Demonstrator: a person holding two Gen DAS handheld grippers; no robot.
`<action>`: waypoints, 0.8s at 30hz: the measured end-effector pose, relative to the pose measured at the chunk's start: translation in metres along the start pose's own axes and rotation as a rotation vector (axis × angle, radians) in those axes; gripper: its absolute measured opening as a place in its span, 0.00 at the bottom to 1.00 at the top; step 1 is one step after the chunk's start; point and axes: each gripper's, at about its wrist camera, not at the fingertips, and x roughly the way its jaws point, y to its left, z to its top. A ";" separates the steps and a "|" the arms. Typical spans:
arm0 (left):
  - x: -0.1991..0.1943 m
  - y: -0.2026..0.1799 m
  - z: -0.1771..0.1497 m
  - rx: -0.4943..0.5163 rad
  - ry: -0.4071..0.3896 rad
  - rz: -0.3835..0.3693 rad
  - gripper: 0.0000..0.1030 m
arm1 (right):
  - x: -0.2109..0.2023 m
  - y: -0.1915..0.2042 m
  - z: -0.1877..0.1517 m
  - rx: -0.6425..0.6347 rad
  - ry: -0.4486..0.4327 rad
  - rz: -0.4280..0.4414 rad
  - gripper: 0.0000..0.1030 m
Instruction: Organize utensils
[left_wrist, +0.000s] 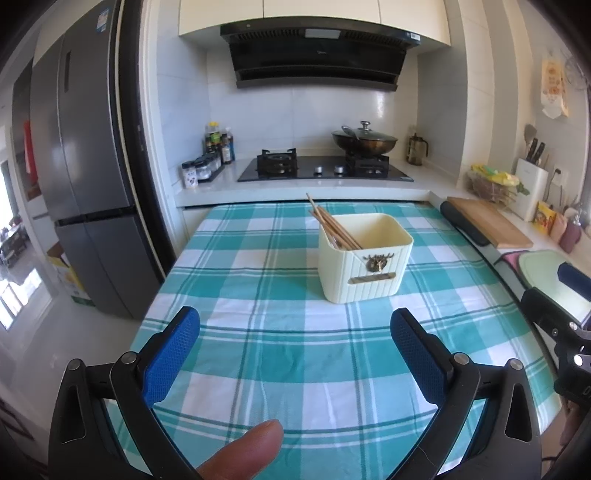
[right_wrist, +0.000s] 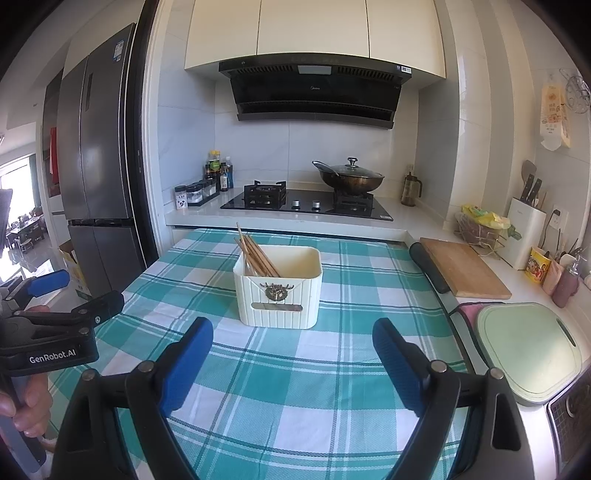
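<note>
A cream ribbed bin (left_wrist: 364, 271) with a brass ornament stands on the teal checked tablecloth (left_wrist: 280, 332). Several wooden chopsticks (left_wrist: 332, 225) lean in its left side. The bin (right_wrist: 279, 295) and chopsticks (right_wrist: 256, 254) also show in the right wrist view. My left gripper (left_wrist: 295, 325) is open and empty, held above the cloth short of the bin. My right gripper (right_wrist: 291, 343) is open and empty, also short of the bin. The left gripper shows from the side in the right wrist view (right_wrist: 62, 306).
A gas hob (left_wrist: 325, 168) with a lidded wok (left_wrist: 364, 142) is behind the table. Spice jars (left_wrist: 203, 168) stand at its left. A wooden board (right_wrist: 463, 271), a green board (right_wrist: 528, 350) and a knife block (right_wrist: 524, 232) are on the right counter. A fridge (left_wrist: 85, 147) stands at left.
</note>
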 end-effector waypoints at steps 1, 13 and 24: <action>0.000 -0.001 0.000 0.001 0.001 0.000 1.00 | 0.000 0.000 0.000 0.001 -0.001 0.000 0.87; -0.001 -0.002 0.001 0.000 -0.001 -0.002 1.00 | -0.002 0.000 0.001 0.001 -0.003 -0.001 0.87; -0.001 -0.002 0.001 -0.001 -0.001 -0.004 1.00 | -0.003 0.001 0.003 -0.001 -0.001 -0.006 0.87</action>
